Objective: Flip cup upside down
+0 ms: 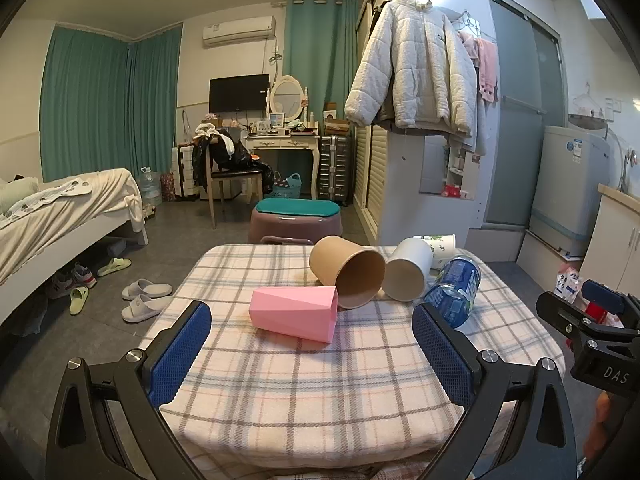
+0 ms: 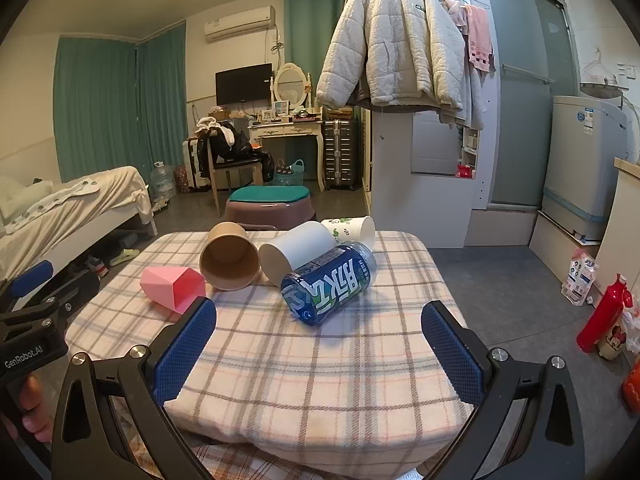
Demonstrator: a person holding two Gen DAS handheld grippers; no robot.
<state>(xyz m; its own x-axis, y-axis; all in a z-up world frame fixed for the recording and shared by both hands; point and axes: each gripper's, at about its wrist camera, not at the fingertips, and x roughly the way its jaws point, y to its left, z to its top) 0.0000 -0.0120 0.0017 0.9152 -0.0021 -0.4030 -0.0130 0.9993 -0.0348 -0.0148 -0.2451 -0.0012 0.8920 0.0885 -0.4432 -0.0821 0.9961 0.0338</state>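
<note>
Several cups lie on their sides on a plaid-covered table (image 1: 320,380): a pink faceted cup (image 1: 294,313) (image 2: 172,286), a brown paper cup (image 1: 346,272) (image 2: 230,256), a white cup (image 1: 408,274) (image 2: 294,254) and a leaf-patterned white cup (image 1: 438,246) (image 2: 352,230) behind them. A blue bottle (image 1: 454,290) (image 2: 330,286) lies next to the white cup. My left gripper (image 1: 312,316) is open and empty, just short of the pink cup. My right gripper (image 2: 320,316) is open and empty, in front of the blue bottle.
A purple stool with a teal cushion (image 1: 296,218) stands behind the table. A bed (image 1: 60,216) is at the left with slippers (image 1: 142,298) on the floor. A red bottle (image 2: 604,314) and a washing machine (image 2: 580,164) stand at the right.
</note>
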